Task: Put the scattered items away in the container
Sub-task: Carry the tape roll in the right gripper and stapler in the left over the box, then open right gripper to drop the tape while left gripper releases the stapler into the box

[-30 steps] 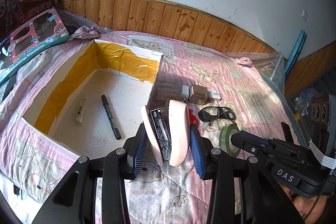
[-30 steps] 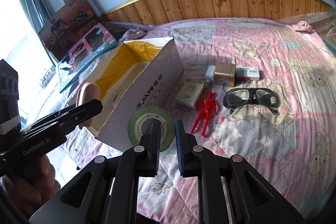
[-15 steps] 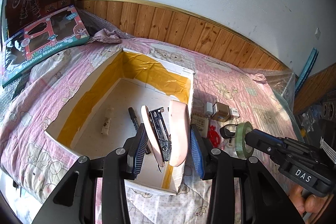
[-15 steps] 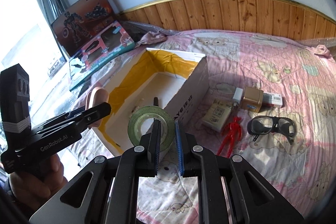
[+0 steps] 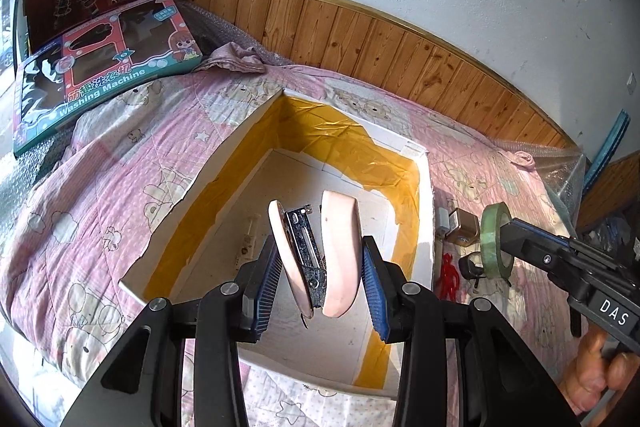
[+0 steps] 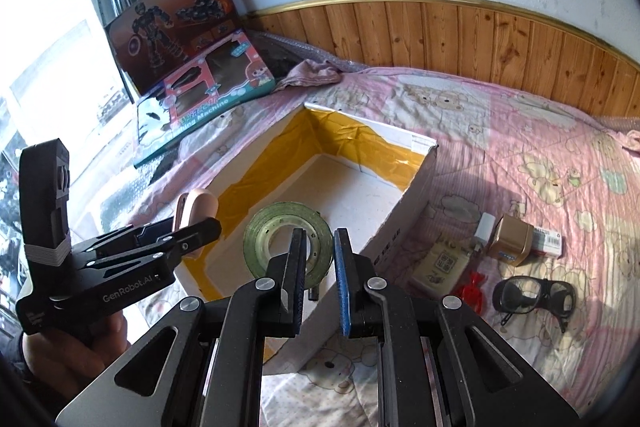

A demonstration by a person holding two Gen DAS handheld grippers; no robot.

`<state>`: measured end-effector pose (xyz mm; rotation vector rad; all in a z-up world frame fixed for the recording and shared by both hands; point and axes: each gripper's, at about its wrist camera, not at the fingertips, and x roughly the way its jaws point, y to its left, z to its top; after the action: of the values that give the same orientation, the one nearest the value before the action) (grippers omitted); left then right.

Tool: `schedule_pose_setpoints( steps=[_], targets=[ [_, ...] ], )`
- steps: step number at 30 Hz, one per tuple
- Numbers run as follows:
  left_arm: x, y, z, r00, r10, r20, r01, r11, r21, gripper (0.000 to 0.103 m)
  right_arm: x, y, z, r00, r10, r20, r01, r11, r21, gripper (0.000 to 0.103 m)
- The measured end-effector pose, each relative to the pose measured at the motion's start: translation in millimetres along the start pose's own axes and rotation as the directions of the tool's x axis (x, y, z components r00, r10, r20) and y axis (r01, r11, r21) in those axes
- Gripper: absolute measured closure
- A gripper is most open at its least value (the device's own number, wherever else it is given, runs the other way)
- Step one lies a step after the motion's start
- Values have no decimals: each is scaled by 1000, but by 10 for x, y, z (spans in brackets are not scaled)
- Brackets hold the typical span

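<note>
Your left gripper [image 5: 320,267] clamps pink stapler [image 5: 338,251] above white box [image 5: 427,195], floor open below. Your right gripper [image 6: 318,267] pinches green tape roll [image 6: 276,227] over box's 3 o'clock wall.

Black left tool [image 5: 320,279], blue ribbed pads [image 5: 269,277], silver screws, right tool [image 6: 318,279] marked "DAS"

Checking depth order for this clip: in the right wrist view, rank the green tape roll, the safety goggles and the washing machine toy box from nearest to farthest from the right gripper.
1. Green tape roll, held in the right gripper.
2. Safety goggles, on the quilt to the right.
3. Washing machine toy box, far left by the wall.
</note>
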<state>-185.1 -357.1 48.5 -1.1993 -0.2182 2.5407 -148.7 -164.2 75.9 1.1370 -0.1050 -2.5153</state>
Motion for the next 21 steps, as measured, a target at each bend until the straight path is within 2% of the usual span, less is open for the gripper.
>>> schedule_pose_setpoints(
  steps=[12,21],
  targets=[
    [428,221,12,989,42,-141,-47,999,-28,62,615,20,335,996,-24,-89,17,997,-74,89],
    [642,256,42,980,77,-186,-79,997,-1,62,1041,29,449,986,-81,-146,58,986,-159,89]
  ],
)
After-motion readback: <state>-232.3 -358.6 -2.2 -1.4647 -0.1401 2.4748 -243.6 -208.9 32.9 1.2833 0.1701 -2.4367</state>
